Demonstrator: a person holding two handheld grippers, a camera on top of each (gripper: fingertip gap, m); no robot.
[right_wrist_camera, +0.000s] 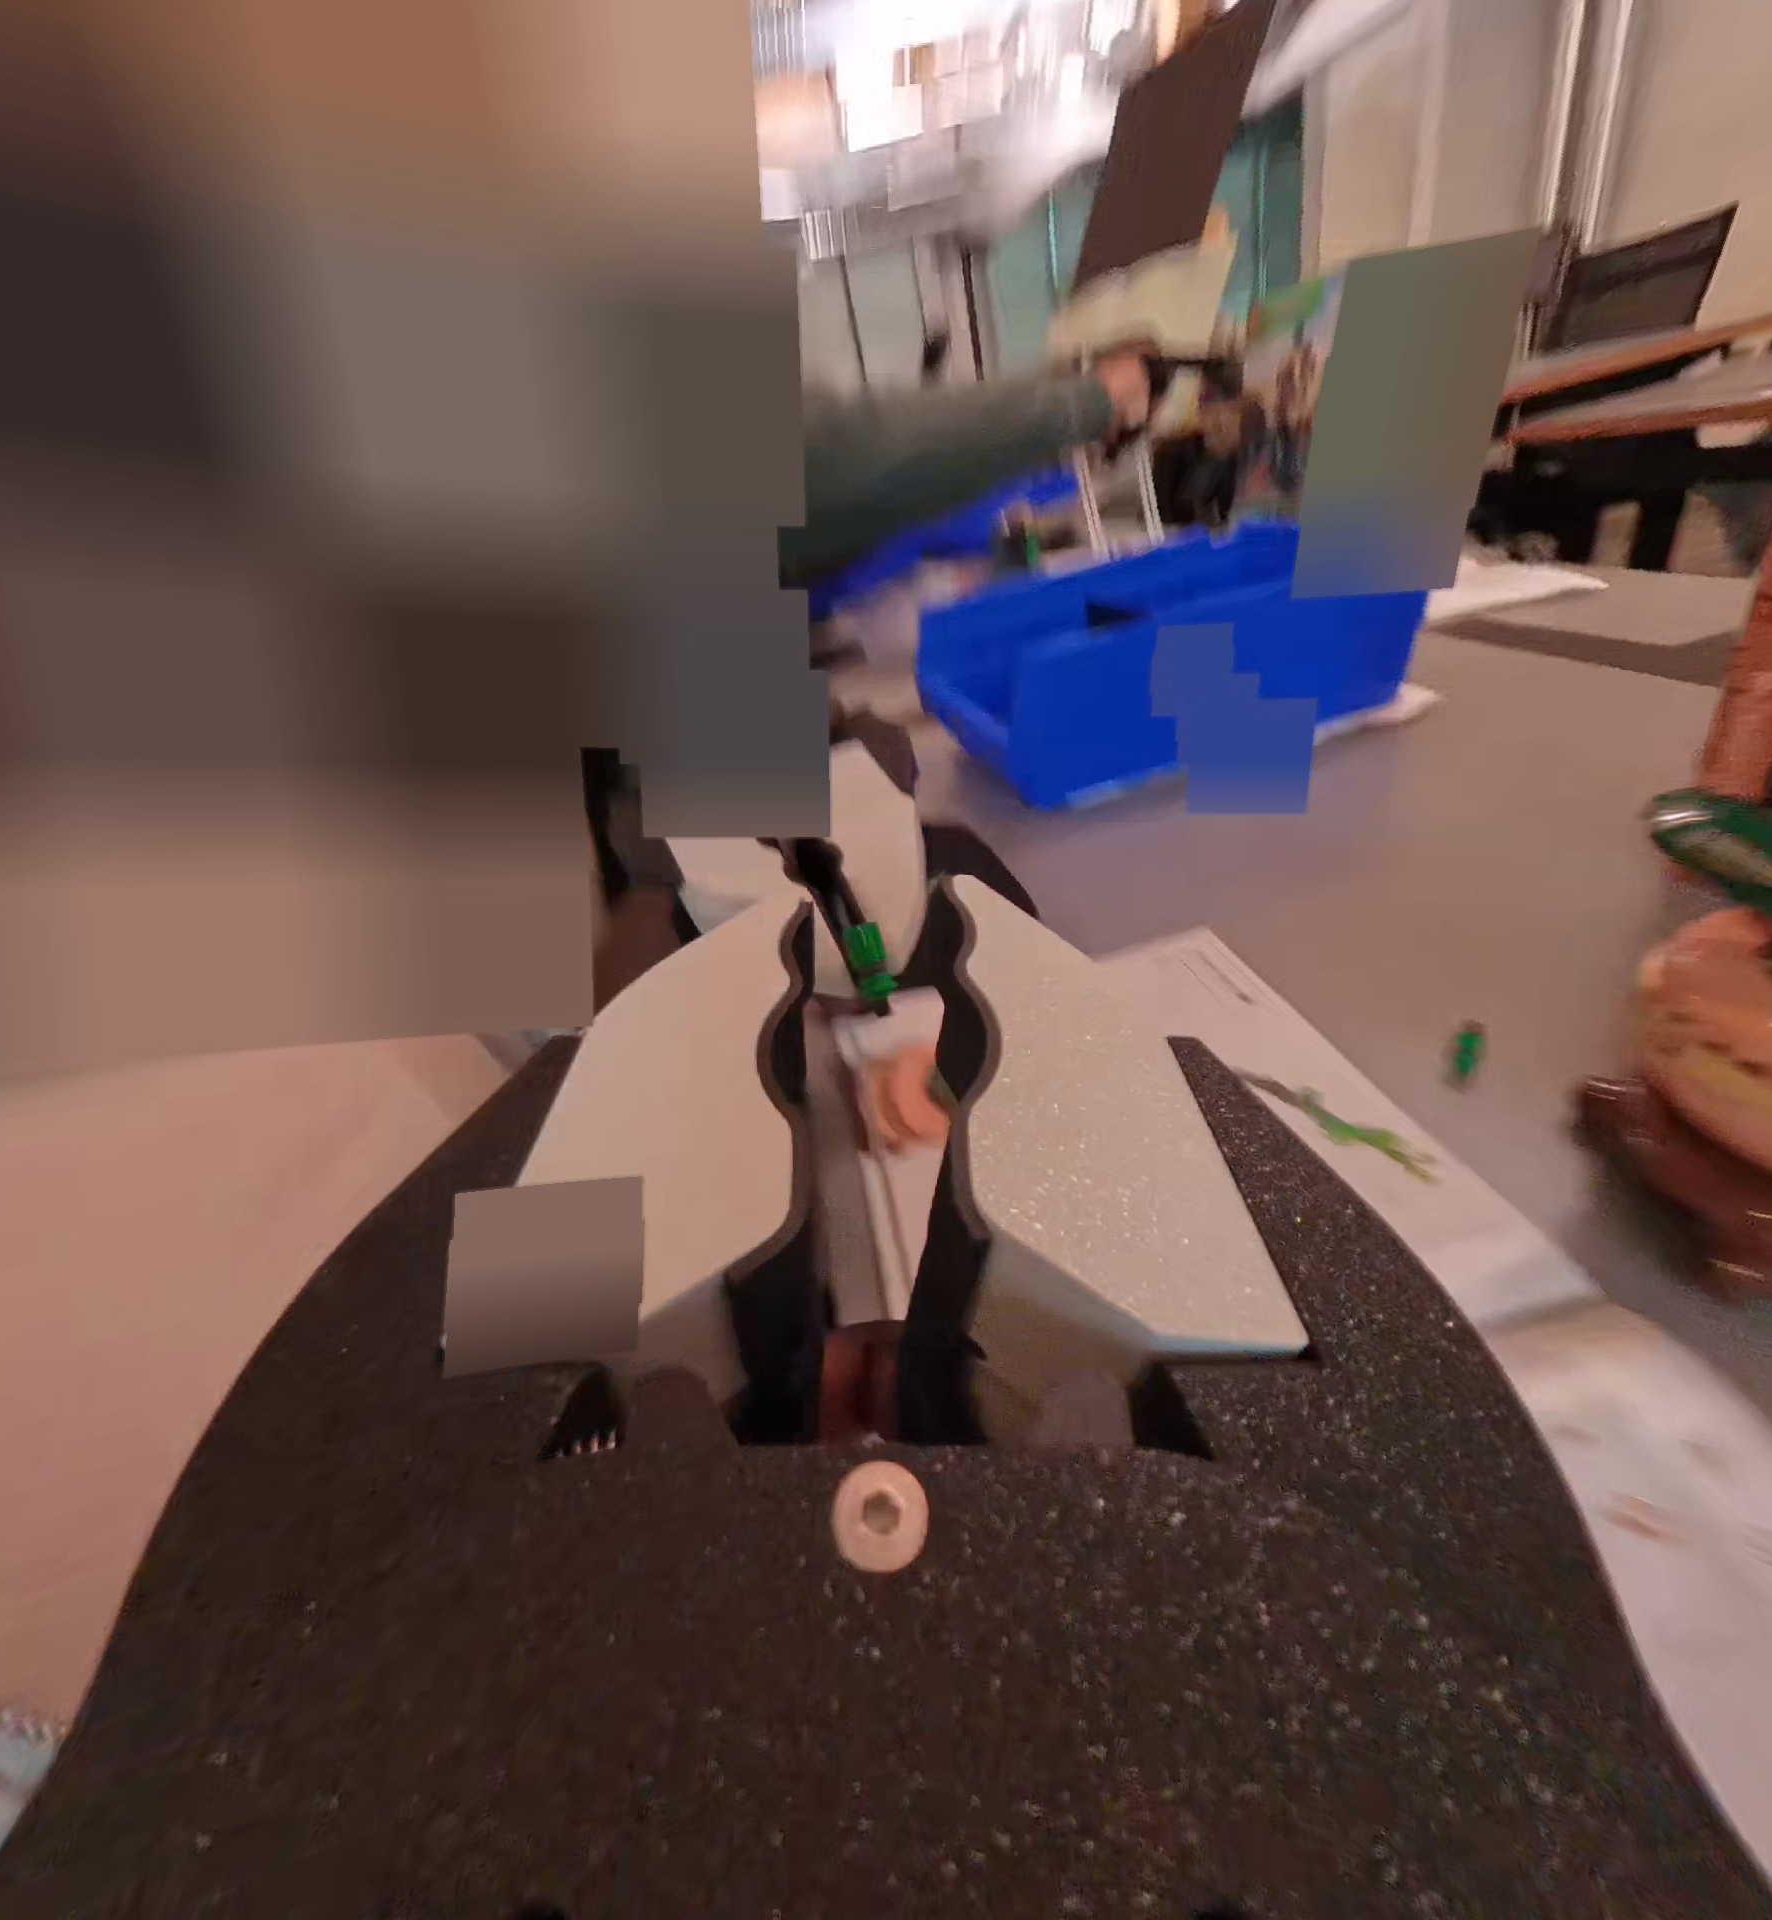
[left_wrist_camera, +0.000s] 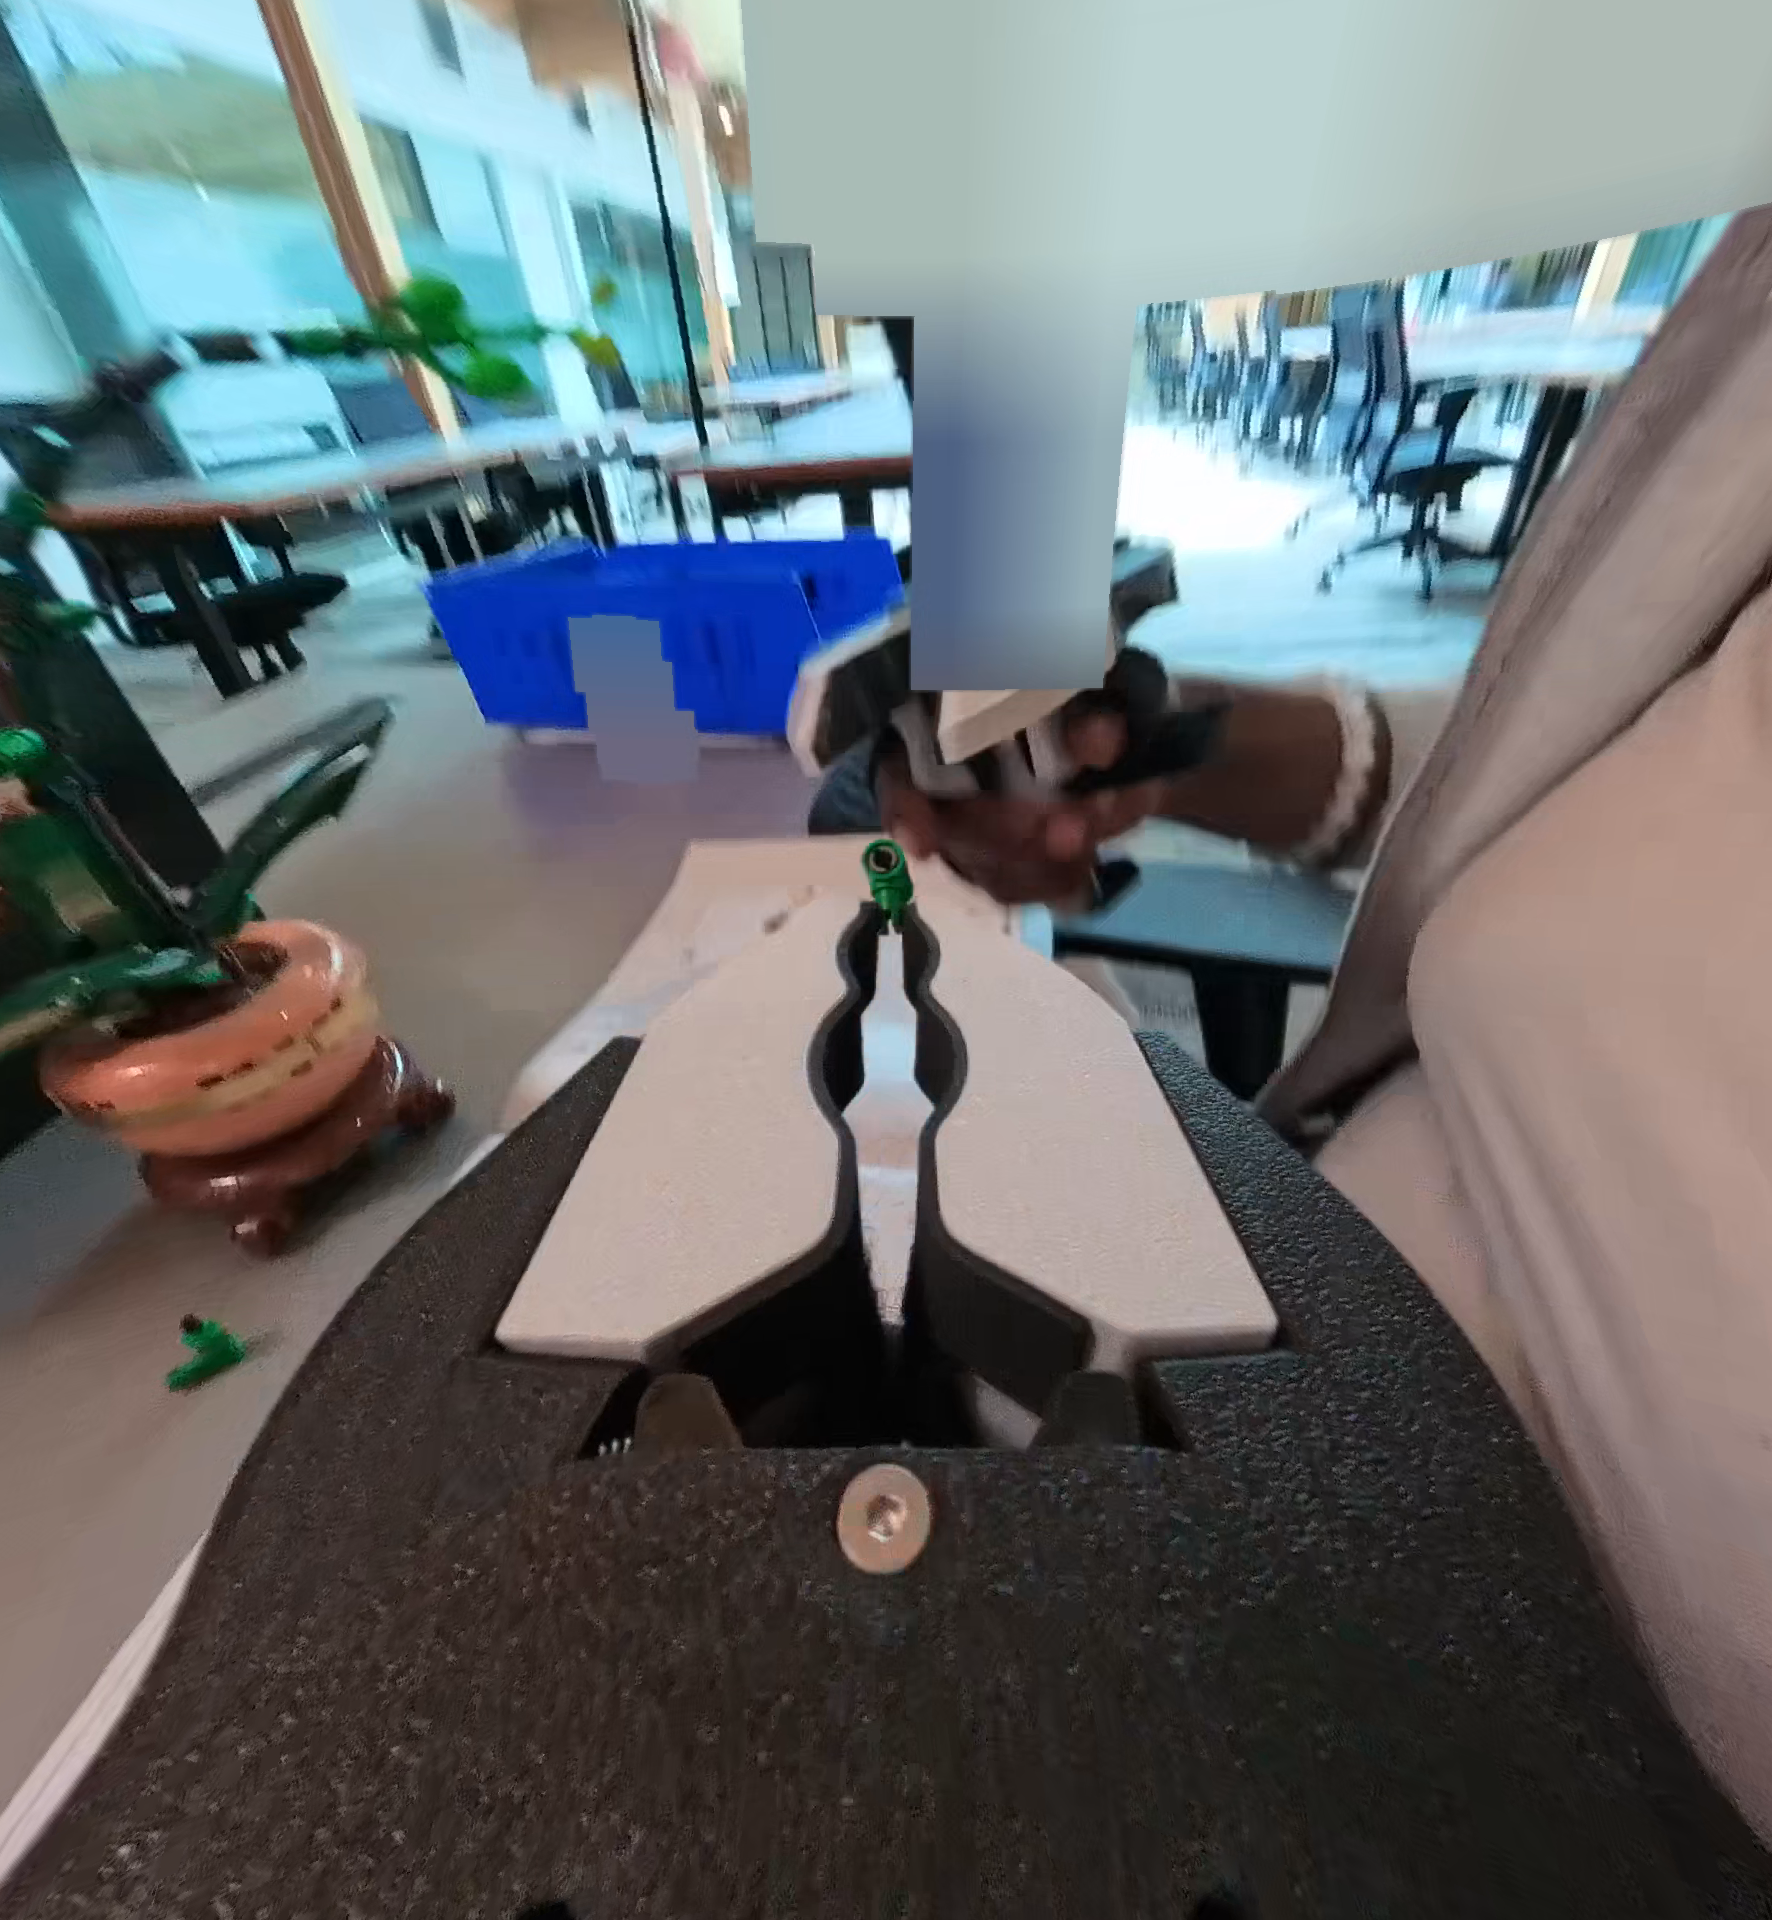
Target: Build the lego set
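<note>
In the left wrist view the left gripper [left_wrist_camera: 888, 920] sits at frame centre, its two pale fingers drawn together and clamped at the very tips on a small green lego piece [left_wrist_camera: 886, 881]. The piece stands just above the fingertips, its round open end facing the camera. Right behind it, slightly up and to the right, a person's hand [left_wrist_camera: 1027, 821] grips the handle of the other tool.

At the left edge of that view stands the lego plant [left_wrist_camera: 82, 914] — dark green leaves rising from a salmon-coloured pot [left_wrist_camera: 227, 1070] on a brown base, resting on the grey table [left_wrist_camera: 82, 1455]. A loose green piece [left_wrist_camera: 204, 1366] lies on the table at lower left, well apart from the gripper. A blue bin [left_wrist_camera: 674, 634] sits farther back, above centre.

In the right wrist view the right gripper [right_wrist_camera: 877, 914] has its fingers parted with a clear gap. Within that gap, near the tips, shows a green piece on a dark stem [right_wrist_camera: 866, 961], with a pale pinkish part below it; motion blur keeps me from telling whether the fingers touch it. The pot appears at the right edge [right_wrist_camera: 1734, 1049], blurred, with a small green piece [right_wrist_camera: 1465, 1047] on the table just left of it and white paper [right_wrist_camera: 1381, 1143] lying under the gripper's right side. The blue bin [right_wrist_camera: 1069, 707] lies in the upper middle.
</note>
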